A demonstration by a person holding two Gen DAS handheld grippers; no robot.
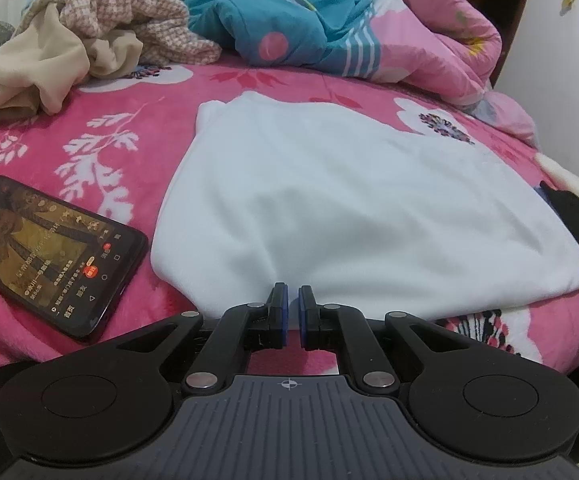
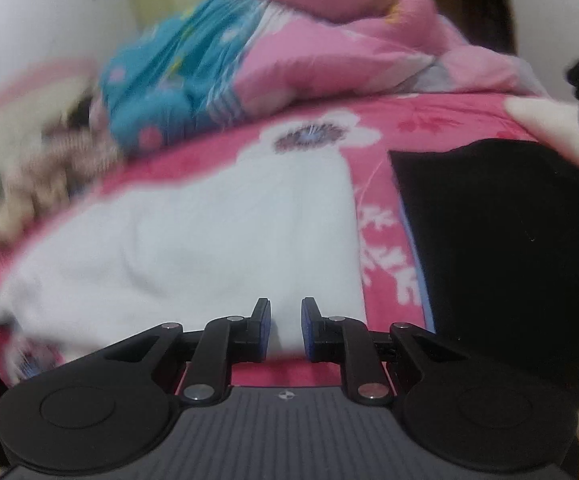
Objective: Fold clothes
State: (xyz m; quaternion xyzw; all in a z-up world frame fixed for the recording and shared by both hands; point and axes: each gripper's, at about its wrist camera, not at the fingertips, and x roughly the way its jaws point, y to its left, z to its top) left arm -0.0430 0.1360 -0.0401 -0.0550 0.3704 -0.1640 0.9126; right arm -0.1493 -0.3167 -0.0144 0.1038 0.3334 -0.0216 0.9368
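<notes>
Phone (image 1: pixel 55 256) screen shows Chinese app text, "首页" at its bottom edge (the rest too small to read)

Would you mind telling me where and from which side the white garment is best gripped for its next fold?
Probably its near hem. The white garment lies flat on the pink bedspread, hem edge facing both grippers. The left gripper could pinch the near left corner, the right gripper the near right corner, coming in low from the bed's front edge.

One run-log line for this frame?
white garment: flat on bed | left gripper: nearly shut, empty | right gripper: open, empty | black garment: beside
</notes>
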